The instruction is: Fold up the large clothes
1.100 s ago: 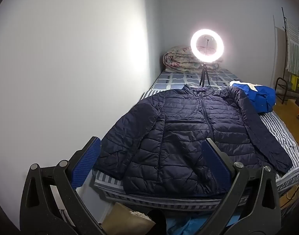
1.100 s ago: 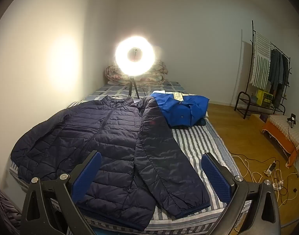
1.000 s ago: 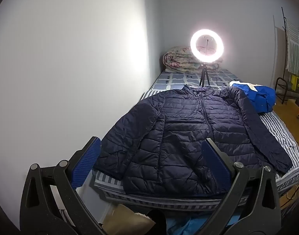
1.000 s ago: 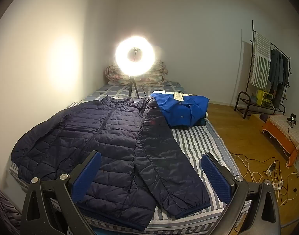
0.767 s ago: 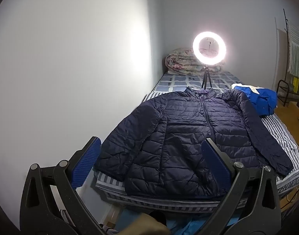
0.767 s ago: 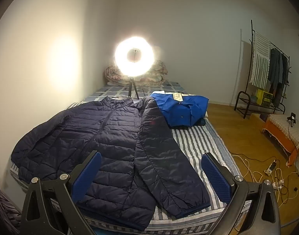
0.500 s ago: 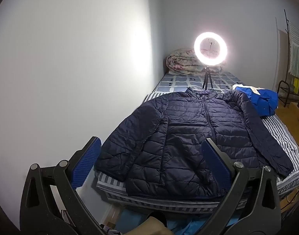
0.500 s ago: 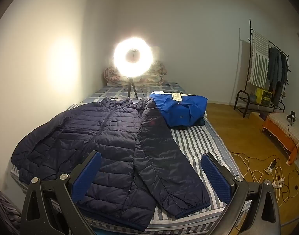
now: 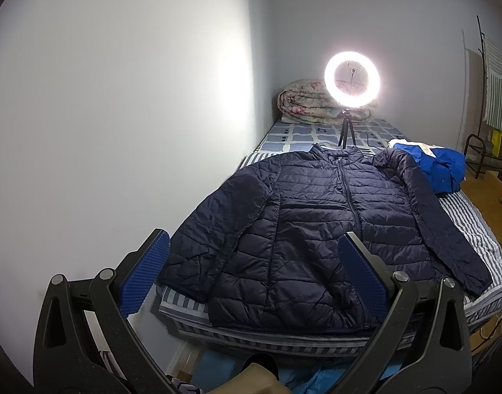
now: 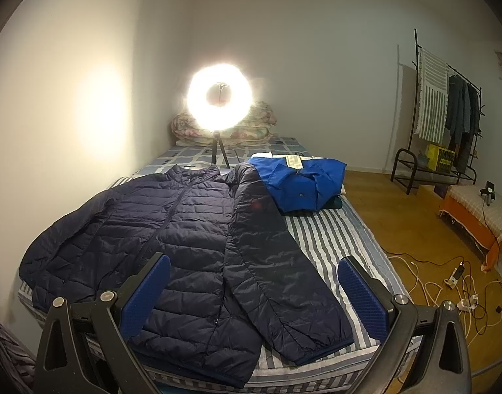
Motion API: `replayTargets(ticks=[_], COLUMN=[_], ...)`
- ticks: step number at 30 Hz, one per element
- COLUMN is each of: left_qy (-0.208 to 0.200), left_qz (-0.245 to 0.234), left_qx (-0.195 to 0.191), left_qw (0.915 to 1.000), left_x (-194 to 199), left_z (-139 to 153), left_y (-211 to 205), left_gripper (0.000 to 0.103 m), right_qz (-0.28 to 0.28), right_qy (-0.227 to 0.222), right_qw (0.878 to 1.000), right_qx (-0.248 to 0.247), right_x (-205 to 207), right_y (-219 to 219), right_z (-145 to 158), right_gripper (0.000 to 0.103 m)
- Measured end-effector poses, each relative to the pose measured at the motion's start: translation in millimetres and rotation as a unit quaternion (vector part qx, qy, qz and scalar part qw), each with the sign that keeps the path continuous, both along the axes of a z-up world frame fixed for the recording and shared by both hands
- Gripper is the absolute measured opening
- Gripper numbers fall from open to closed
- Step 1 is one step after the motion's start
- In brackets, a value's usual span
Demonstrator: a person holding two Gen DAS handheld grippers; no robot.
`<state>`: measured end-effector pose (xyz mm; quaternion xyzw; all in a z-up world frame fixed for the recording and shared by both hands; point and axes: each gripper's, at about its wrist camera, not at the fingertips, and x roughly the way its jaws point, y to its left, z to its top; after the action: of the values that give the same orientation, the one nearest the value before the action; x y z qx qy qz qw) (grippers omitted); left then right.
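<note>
striped bed [image 10: 343, 239] bears navy jacket [image 9: 316, 229] near wall [image 9: 119, 98].

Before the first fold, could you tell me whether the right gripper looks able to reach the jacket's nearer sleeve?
Probably yes: the right gripper is open, and the sleeve lies flat and uncovered.

Home bedroom: a bed [image 10: 343, 239] with a striped sheet stood against plain walls, rolled floral bedding [image 9: 303, 105] at its far end and a navy puffer jacket [image 9: 316, 226] and a blue garment [image 10: 303, 187] laid on it. A black clothes rack [image 10: 448, 115] with hung garments and a striped towel stood by the far wall, on a wood floor [image 10: 399, 220] with loose cables and a power strip [image 10: 456, 274]. A lit ring light [image 10: 219, 98] on a small tripod stood on the bed, so the room doubled as a filming spot.
</note>
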<state>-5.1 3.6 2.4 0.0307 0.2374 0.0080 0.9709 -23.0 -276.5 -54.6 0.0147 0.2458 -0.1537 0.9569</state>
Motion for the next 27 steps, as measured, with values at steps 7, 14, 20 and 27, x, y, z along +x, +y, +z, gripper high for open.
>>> replayTargets(ticks=[7, 14, 20, 27], left_qy=[0.002, 0.002, 0.002, 0.0], left_qz=[-0.002, -0.001, 0.0, -0.002], left_qx=[-0.002, -0.002, -0.003, -0.003], left_qw=[1.0, 1.0, 1.0, 1.0], left_x=[2.6, 2.4, 1.7, 2.1], left_z=[-0.2, -0.4, -1.4, -3.0], left_y=[1.7, 0.9, 1.5, 2.8], left_gripper=[0.103, 0.103, 0.103, 0.103], right_qz=[0.0, -0.001, -0.001, 0.0], right_qy=[-0.003, -0.003, -0.004, -0.008], right_qw=[1.0, 1.0, 1.0, 1.0], right_qx=[0.006, 0.007, 0.007, 0.007], right_x=[-0.9, -1.7, -1.8, -1.9], right_y=[-2.1, -2.2, -2.3, 0.2], right_z=[0.1, 0.1, 0.6, 5.0], right_gripper=[0.103, 0.103, 0.103, 0.103])
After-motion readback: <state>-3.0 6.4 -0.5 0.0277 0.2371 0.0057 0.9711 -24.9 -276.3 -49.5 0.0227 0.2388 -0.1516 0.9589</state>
